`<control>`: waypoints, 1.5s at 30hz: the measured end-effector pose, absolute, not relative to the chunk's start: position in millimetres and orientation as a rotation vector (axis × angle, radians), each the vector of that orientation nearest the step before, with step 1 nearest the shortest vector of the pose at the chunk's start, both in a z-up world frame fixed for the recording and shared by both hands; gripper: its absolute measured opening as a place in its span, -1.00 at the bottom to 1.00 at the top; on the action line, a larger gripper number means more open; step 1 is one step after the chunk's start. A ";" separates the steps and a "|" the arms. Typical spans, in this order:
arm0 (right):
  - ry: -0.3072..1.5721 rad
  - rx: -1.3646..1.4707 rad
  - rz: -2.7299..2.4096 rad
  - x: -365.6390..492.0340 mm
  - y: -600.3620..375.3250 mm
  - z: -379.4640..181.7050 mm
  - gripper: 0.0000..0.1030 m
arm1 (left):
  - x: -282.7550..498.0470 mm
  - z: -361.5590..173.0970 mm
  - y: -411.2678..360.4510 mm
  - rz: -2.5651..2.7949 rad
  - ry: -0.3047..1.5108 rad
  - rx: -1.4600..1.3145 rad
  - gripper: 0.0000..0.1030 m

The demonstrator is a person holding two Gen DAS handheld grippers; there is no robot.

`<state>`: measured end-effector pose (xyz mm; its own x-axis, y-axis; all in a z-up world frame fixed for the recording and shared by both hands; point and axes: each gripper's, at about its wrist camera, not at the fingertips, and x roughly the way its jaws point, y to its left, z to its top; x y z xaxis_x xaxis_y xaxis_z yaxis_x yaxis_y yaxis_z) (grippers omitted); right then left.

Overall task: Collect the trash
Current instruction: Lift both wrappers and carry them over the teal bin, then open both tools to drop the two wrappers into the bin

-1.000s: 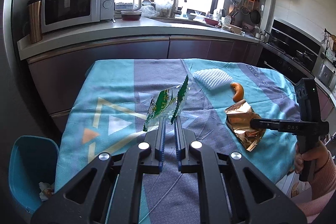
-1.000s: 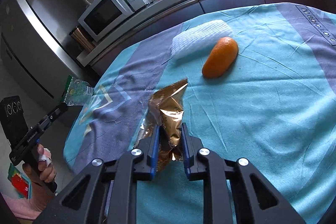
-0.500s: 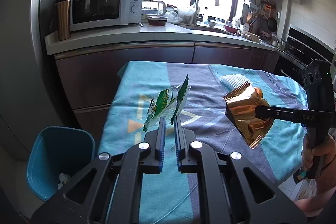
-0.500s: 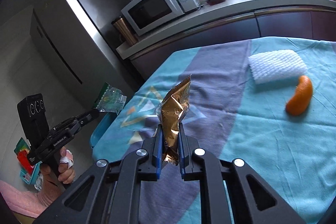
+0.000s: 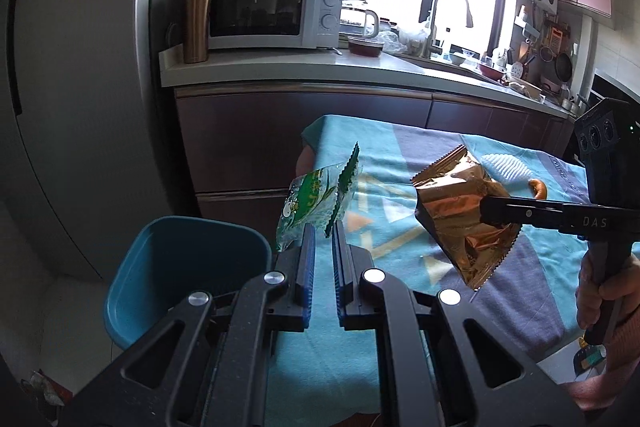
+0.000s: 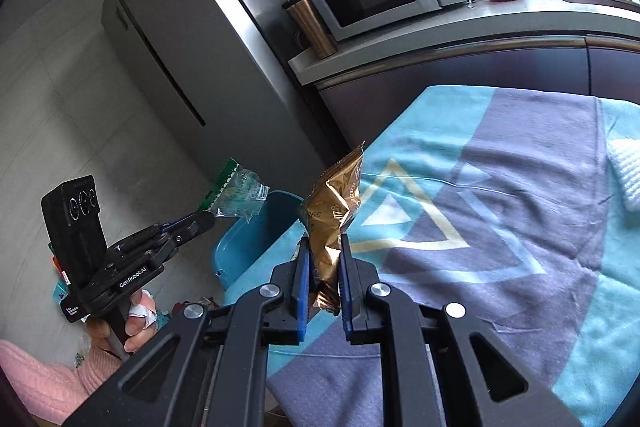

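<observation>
My left gripper [image 5: 322, 229] is shut on a green-and-clear snack wrapper [image 5: 310, 203], held in the air beside the table's left edge, above the rim of a blue bin [image 5: 176, 267]. My right gripper [image 6: 324, 245] is shut on a crumpled gold foil wrapper [image 6: 334, 203], lifted over the table's left part. In the left wrist view the gold wrapper [image 5: 460, 215] hangs to the right of the green one. In the right wrist view the left gripper [image 6: 208, 217] holds the green wrapper [image 6: 238, 187] over the blue bin [image 6: 256, 231].
A table with a teal and purple cloth [image 6: 500, 227] carries white foam netting [image 5: 506, 167] and an orange peel [image 5: 538, 189] at its far right. Behind stand dark cabinets, a counter with a microwave [image 5: 276, 13] and a grey fridge [image 6: 168, 39]. Litter lies on the floor.
Both grippers have swung left, off the table's middle toward its left edge. The gold wrapper has been lifted off the cloth. The blue bin has come closer under the left gripper.
</observation>
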<state>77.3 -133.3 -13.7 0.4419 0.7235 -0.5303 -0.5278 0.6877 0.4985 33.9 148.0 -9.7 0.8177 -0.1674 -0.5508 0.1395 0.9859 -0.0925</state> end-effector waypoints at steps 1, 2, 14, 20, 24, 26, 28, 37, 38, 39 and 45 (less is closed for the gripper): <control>0.792 0.268 0.801 78.4 -126.6 -12.9 -0.77 | 32.8 -10.2 152.5 -0.151 0.592 -0.052 -0.82; 0.794 0.260 0.812 79.5 -119.7 -12.3 -0.77 | 31.6 -11.0 158.9 -0.136 0.594 -0.057 -0.82; 0.843 0.179 0.924 95.9 -38.2 -9.9 -0.77 | 17.8 -24.5 206.8 -0.025 0.620 -0.073 -0.82; 0.884 0.156 0.947 101.3 -8.5 -15.0 -0.77 | 20.7 -34.4 224.0 0.018 0.644 -0.082 -0.82; 0.918 0.140 0.954 108.7 9.4 -22.9 -0.77 | 25.1 -41.7 233.9 0.035 0.662 -0.089 -0.82; 0.932 0.131 0.949 111.9 17.8 -26.3 -0.77 | 27.0 -46.3 238.5 0.042 0.674 -0.094 -0.82; 0.945 0.119 0.947 115.4 26.2 -29.3 -0.77 | 30.9 -50.6 242.7 0.050 0.684 -0.096 -0.82; 1.000 0.047 0.919 125.7 60.0 -46.8 -0.77 | 49.2 -73.3 254.4 0.063 0.741 -0.135 -0.82; 1.006 0.041 0.914 127.5 65.6 -48.8 -0.77 | 51.0 -75.6 255.3 0.063 0.747 -0.140 -0.82; 1.012 0.036 0.911 128.3 68.3 -50.5 -0.77 | 52.4 -77.8 256.1 0.063 0.751 -0.146 -0.82; 1.044 0.020 0.895 135.6 84.8 -60.2 -0.75 | 62.8 -90.2 259.5 0.056 0.774 -0.167 -0.81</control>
